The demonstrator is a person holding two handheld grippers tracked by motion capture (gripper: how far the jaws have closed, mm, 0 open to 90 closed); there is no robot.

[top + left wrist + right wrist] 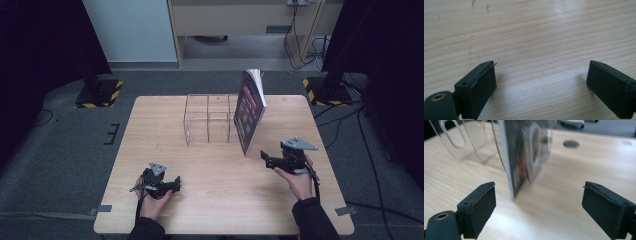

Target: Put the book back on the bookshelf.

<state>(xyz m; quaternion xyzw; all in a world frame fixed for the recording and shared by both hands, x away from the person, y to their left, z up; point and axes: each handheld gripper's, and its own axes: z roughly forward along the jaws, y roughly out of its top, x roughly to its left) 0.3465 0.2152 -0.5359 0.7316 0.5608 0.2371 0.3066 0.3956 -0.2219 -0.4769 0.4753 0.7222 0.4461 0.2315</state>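
Both grippers gape; book seemingly upright.

Wooden table, light grain, bare across the near half. Clear divider rack sits toward 12 o'clock on the top. A book with a dark cover stands on edge at the rack's 3 o'clock side, tilted, seemingly leaning on it. There's a small round hole in the top at about 1 o'clock.

Hazard-striped stand bases sit off the far corners: one at 10 o'clock, one at 2 o'clock. Grey floor all round. Metal brackets at the near corners, 7 and 5 o'clock. Wooden cabinet at 12 o'clock, with loose cables beside it.
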